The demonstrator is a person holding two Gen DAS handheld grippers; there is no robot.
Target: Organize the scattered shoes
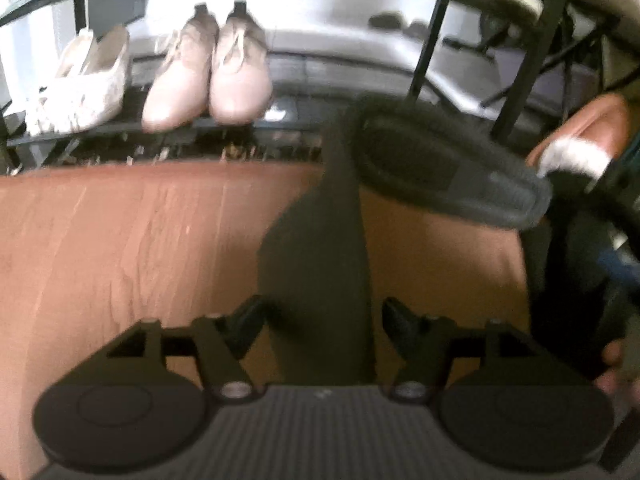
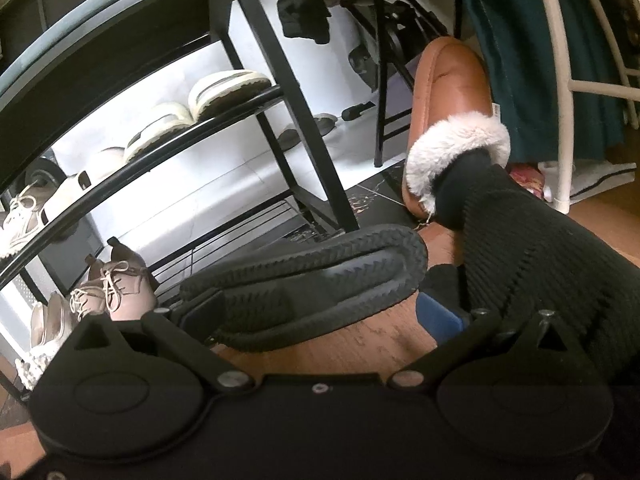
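Observation:
A black shoe point(image 2: 320, 280) hangs off the floor with its ridged sole turned toward both cameras. My right gripper point(image 2: 316, 300) stands wide around it. One finger lies on the heel end and the other at the toe, shut on the shoe. The left wrist view shows the same black shoe point(image 1: 440, 168) up and to the right of my left gripper point(image 1: 320, 312). A dark flat blurred shape point(image 1: 320, 240) runs from between those fingers toward the shoe. I cannot tell what it is. A slit of floor shows beside the right finger, so the jaws look open.
A black metal shoe rack point(image 2: 280, 92) stands ahead. A pink lace-up pair point(image 1: 208, 72) and white shoes point(image 1: 80, 80) sit on its bottom shelf, with pale sneakers point(image 2: 224, 92) above. A person's foot in a brown fur-lined slipper point(image 2: 452, 92) and a black-clad leg point(image 2: 540, 260) are on the right.

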